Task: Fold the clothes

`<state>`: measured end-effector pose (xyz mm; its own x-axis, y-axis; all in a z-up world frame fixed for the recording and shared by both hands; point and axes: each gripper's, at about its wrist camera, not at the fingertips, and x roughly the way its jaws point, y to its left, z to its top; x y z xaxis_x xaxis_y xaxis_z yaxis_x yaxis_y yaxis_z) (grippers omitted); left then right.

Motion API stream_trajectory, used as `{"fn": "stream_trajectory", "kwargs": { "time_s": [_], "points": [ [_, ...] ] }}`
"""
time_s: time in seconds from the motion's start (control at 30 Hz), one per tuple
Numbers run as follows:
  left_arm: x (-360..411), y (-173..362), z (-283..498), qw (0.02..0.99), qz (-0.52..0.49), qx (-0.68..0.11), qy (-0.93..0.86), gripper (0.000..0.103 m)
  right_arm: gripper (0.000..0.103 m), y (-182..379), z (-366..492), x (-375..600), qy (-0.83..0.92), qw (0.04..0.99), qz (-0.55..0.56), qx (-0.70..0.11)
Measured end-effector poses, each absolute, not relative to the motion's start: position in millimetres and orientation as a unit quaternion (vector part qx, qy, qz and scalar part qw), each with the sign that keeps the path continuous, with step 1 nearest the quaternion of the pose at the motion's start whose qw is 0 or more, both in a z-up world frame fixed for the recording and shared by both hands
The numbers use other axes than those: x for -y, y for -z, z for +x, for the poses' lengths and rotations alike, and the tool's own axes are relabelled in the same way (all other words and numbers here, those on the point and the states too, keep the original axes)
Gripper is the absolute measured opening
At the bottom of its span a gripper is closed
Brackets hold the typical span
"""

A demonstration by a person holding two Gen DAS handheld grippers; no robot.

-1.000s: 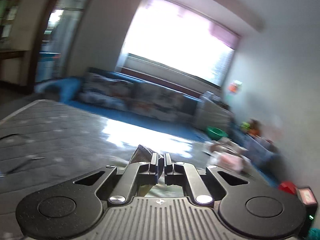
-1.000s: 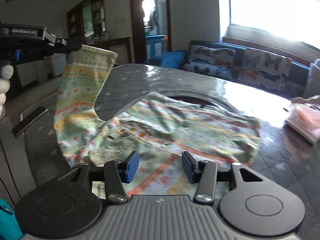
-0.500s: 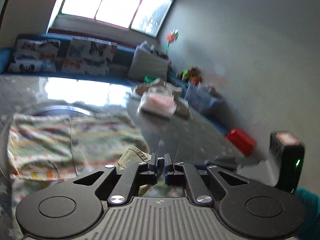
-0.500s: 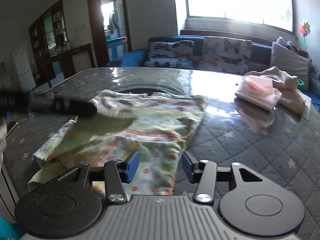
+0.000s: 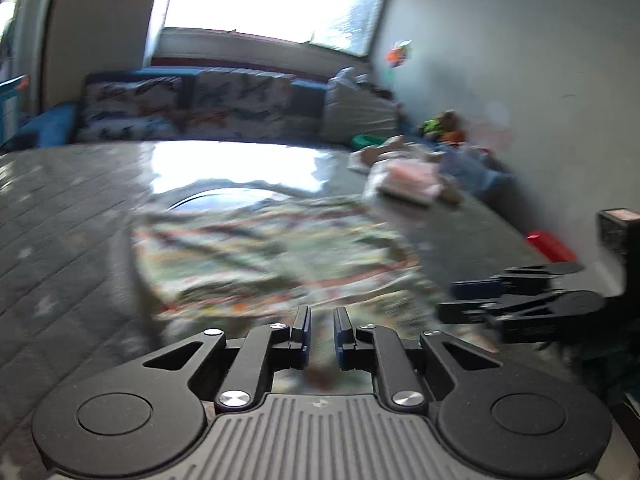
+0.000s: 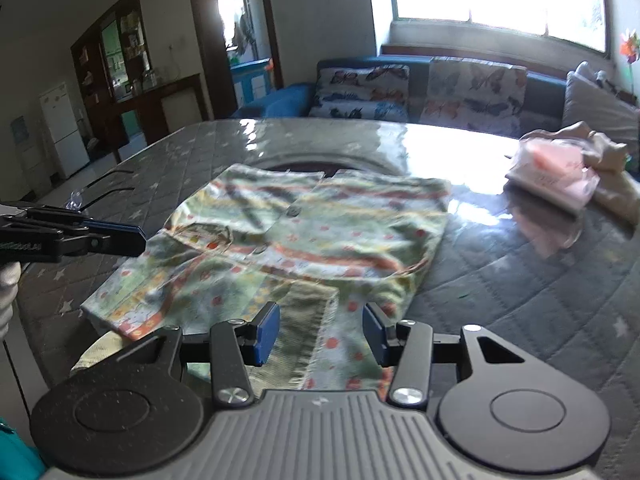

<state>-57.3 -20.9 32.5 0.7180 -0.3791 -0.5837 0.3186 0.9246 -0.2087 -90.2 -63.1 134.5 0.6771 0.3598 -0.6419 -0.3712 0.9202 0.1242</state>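
Patterned shirt [image 6: 304, 240] lies sleeve-folded on desk [image 6: 520, 300]; left tongs [image 5: 320, 330], apparently empty, just opening; right tongs [image 6: 320, 334] open; next fold needs a regrasp.

Blown-out window [image 5: 264, 0] backlight, tabletop [image 6: 440, 140] glare, motion-blurred left view.

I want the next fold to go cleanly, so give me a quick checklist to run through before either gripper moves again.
1. Left gripper has let go of the sleeve: ok, its jaws have just been opening and nothing shows between them.
2. Right gripper empty: ok, open above the shirt's near edge.
3. Sleeve folded in across the shirt: ok.
4. Shirt lying smooth: not ok, creases near the folded sleeve.
5. Pink packet apart from the shirt: ok.
6. Near hem fully on the table: cannot tell, the gripper hides it.
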Motion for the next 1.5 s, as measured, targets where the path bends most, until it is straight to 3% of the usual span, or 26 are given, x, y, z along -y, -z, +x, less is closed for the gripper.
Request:
{"fn": "stream_trajectory", "kwargs": {
  "time_s": [0.17, 0.23, 0.4, 0.5, 0.53, 0.7, 1.03, 1.23, 1.5],
  "points": [
    [-6, -19, -50, 0.935, -0.041, -0.334, 0.114, 0.021, 0.047, -123, -79, 55, -0.205, 0.908, -0.007, -0.366],
    [-9, -16, -46, 0.936, -0.036, -0.335, 0.103, 0.033, 0.043, -120, -76, 52, -0.206, 0.905, -0.007, -0.372],
    [-9, -4, -29, 0.935, -0.031, -0.341, 0.094, 0.033, 0.038, -115, -71, 43, -0.210, 0.900, -0.012, -0.383],
    [-12, 5, -22, 0.931, -0.039, -0.351, 0.091, 0.027, 0.033, -113, -70, 39, -0.208, 0.899, -0.017, -0.385],
    [-14, 6, -21, 0.930, -0.044, -0.353, 0.091, 0.017, 0.030, -113, -69, 39, -0.207, 0.899, -0.018, -0.386],
    [-25, 10, -23, 0.932, -0.065, -0.346, 0.087, 0.003, 0.009, -117, -68, 33, -0.201, 0.903, -0.034, -0.377],
    [-51, 10, -30, 0.930, -0.099, -0.350, 0.052, 0.002, 0.012, -118, -60, 30, -0.196, 0.908, -0.040, -0.367],
    [-30, -13, -23, 0.934, -0.091, -0.322, 0.125, 0.003, 0.016, -128, -65, 29, -0.201, 0.917, -0.046, -0.342],
    [-10, 14, 2, 0.924, -0.065, -0.355, 0.129, 0.004, 0.018, -118, -55, 22, -0.208, 0.910, -0.064, -0.354]
  ]
}}
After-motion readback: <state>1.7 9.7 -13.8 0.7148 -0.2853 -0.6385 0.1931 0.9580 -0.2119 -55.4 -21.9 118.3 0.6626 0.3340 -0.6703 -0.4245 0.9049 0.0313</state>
